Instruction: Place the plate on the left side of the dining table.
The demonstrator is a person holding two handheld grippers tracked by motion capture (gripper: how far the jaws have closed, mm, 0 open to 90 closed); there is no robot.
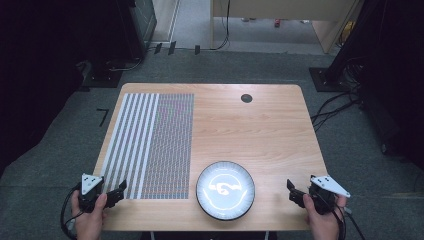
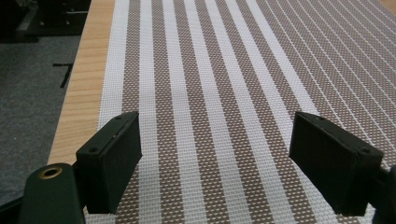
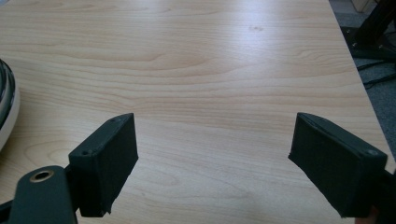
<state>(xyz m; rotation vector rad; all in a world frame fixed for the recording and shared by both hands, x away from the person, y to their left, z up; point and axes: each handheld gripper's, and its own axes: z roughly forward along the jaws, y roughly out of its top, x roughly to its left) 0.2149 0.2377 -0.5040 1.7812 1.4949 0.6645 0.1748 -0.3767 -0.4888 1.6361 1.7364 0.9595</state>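
Observation:
A striped woven placemat (image 1: 150, 145) lies flat on the left half of the wooden table (image 1: 270, 125). To its right, near the front edge, sits a round plate (image 1: 225, 190) with a dark rim and a dark motif in its white middle. My left gripper (image 1: 116, 192) hovers open over the placemat's near left corner; brown and white stripes (image 2: 210, 93) run between its jaws. My right gripper (image 1: 294, 192) is open at the table's front right, with bare wood (image 3: 210, 107) between its jaws and the plate's rim (image 3: 7, 107) at the left edge of its view.
A small dark round grommet (image 1: 246, 98) sits in the tabletop near the far edge. Grey carpet (image 1: 350, 145) surrounds the table, with cables (image 1: 332, 107) on the floor at the right and dark equipment stands at the back corners.

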